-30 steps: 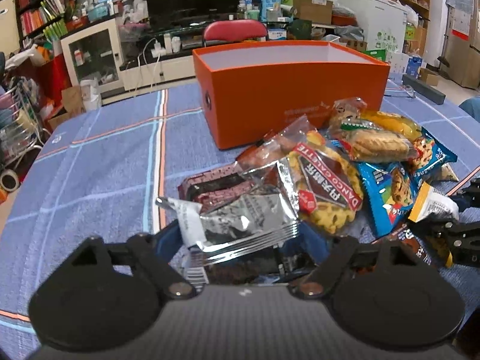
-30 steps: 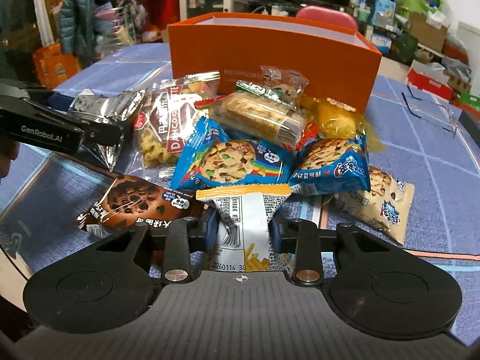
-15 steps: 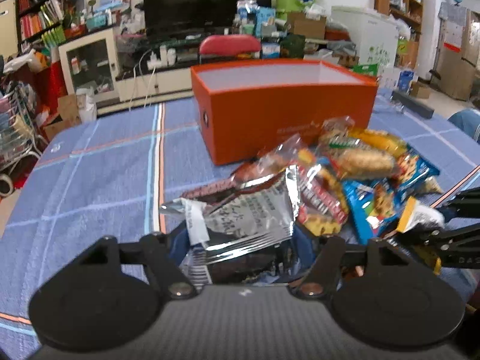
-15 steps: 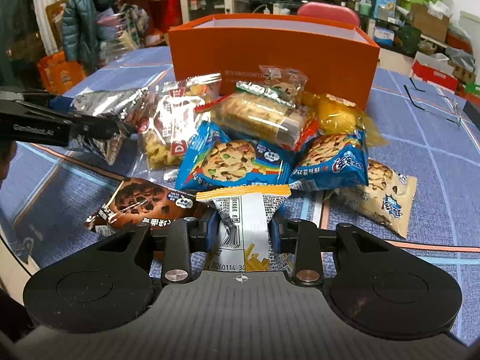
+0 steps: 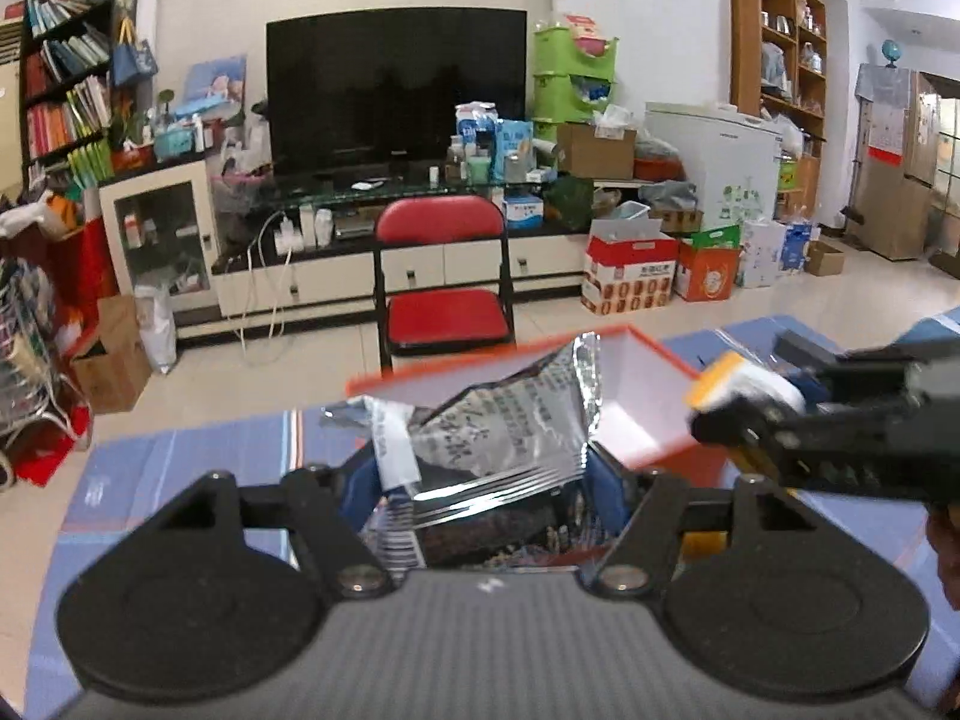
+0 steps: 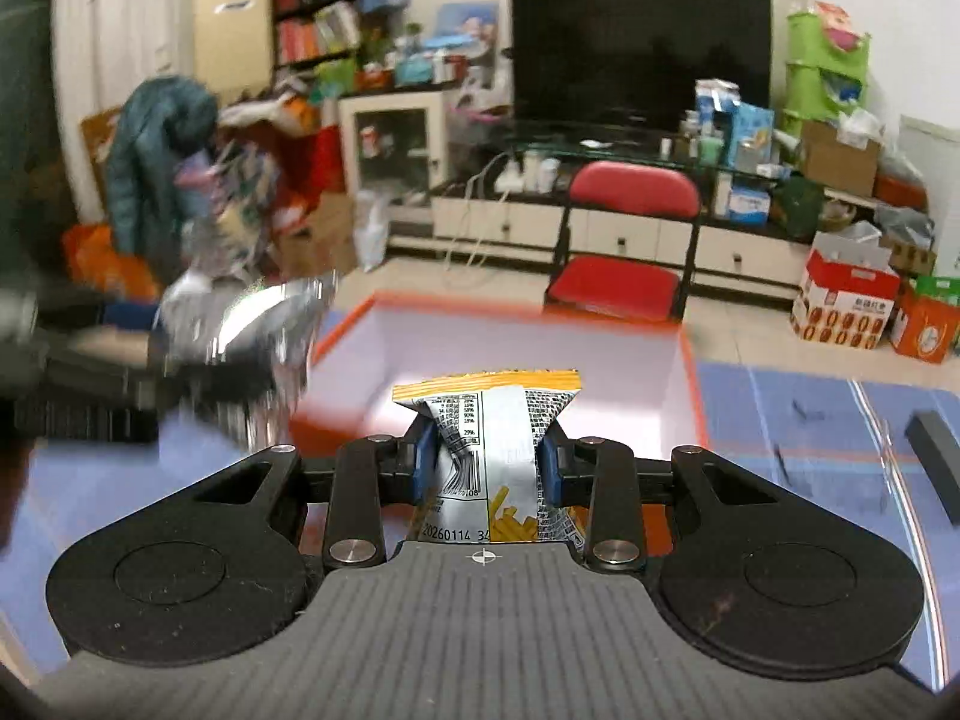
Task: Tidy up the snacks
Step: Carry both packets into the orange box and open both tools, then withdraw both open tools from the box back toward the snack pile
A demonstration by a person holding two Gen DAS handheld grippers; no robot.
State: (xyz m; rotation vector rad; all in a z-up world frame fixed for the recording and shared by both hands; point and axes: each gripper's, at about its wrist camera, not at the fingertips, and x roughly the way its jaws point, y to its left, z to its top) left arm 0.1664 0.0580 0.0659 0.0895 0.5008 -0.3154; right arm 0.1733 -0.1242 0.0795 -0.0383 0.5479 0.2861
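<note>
Left gripper [image 5: 492, 480] is clamped on a silver foil snack packet [image 5: 498, 426], its crumpled top standing up between the 2 blue-padded fingers; the jaws were closing further within the past second, the packet between them. Right gripper [image 6: 487, 468] is clenched tight on a narrow orange-topped snack packet [image 6: 487, 414], squeezing its middle. Both packets hang above the table's blue cloth [image 5: 180, 456], at the near side of the open orange box [image 6: 504, 354], whose pale inside shows just beyond them. In each wrist view the other gripper appears blurred at the side. A red folding chair [image 5: 443, 276] stands beyond the table.
</note>
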